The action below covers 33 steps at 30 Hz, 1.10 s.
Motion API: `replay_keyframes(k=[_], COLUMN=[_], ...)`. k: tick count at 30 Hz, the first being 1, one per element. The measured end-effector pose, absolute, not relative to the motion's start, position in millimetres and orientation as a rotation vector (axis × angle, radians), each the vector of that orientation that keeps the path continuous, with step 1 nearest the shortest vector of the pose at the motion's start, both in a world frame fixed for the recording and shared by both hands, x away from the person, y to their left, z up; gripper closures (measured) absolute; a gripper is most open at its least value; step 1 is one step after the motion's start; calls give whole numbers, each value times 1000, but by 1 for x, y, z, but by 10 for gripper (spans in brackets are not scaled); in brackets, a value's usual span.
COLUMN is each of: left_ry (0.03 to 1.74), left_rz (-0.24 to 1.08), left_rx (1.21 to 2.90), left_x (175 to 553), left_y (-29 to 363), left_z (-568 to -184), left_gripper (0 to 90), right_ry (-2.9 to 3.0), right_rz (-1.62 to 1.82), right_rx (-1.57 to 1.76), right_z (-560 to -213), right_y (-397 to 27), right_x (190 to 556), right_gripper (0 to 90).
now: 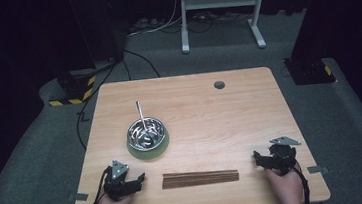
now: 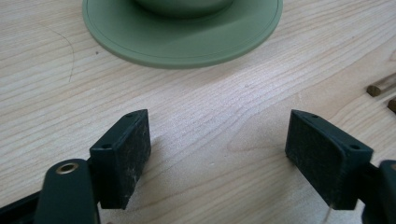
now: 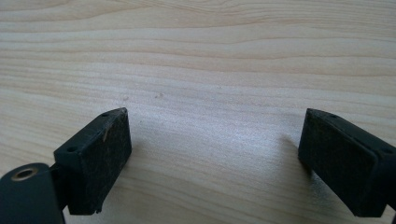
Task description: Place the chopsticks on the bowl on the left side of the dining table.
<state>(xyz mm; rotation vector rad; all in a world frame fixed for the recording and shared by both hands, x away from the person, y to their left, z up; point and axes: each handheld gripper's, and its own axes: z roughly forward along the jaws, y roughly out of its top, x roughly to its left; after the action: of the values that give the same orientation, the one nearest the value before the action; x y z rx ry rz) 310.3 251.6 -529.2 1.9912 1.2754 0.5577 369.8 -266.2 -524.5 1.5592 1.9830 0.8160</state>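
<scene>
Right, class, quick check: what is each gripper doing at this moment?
Left gripper: open, holding nothing, jaws over bare table.
Right gripper: open, holding nothing, also over bare wood.

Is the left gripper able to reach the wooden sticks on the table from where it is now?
Probably yes. The left gripper rests with open, empty jaws just left of the wooden sticks, and only bare table lies between them. The metal bowl stands farther back, out of the way.

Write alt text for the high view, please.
Two hand-held claws, left claw and right claw, rest open on a wooden table either side of brown chopsticks. Behind the chopsticks, a metal bowl holding a spoon sits on a green plate.
</scene>
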Motion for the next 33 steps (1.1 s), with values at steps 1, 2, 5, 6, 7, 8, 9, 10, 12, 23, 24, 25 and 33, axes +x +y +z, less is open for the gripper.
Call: replay_keyframes(k=[1, 2, 5, 6, 7, 8, 9, 10, 12, 23, 24, 25, 33], left_ry=[1267, 1265, 1264, 1264, 1261, 1258, 1248, 1251, 1256, 1116, 1096, 1096, 1029], left_rz=[561, 560, 553, 552, 550, 546, 546, 543, 534, 567, 562, 562, 553], left_rx=[2000, 2005, 2011, 2011, 2014, 2017, 2025, 2034, 2031, 2076, 2069, 2069, 1982], left_x=[310, 310, 310, 310, 310, 310, 310, 310, 310, 326, 329, 329, 338], left_y=[252, 252, 252, 252, 252, 251, 251, 251, 249, 237, 235, 235, 214], left_z=[-529, -529, -529, -529, -529, -529, -529, -528, -528, -499, -496, -496, -504], left_gripper=[209, 203, 183, 183, 182, 177, 168, 161, 151, 149, 148, 148, 148], right_ry=[1982, 1998, 1981, 1981, 1980, 1976, 1984, 1971, 1974, 1972, 1974, 1974, 1974], right_rz=[810, 805, 812, 813, 813, 812, 808, 813, 811, 812, 813, 813, 815], right_rx=[1551, 1562, 1562, 1563, 1564, 1565, 1575, 1571, 1563, 1574, 1573, 1573, 1569], right_z=[-525, -523, -524, -524, -524, -524, -524, -524, -525, -524, -524, -524, -524], right_y=[-266, -266, -264, -264, -264, -264, -264, -263, -264, -264, -264, -264, -261], right_x=[370, 369, 369, 369, 369, 369, 368, 369, 369, 368, 367, 367, 363], right_gripper=[92, 92, 92, 92, 94, 96, 96, 96, 96, 96, 97, 97, 99])
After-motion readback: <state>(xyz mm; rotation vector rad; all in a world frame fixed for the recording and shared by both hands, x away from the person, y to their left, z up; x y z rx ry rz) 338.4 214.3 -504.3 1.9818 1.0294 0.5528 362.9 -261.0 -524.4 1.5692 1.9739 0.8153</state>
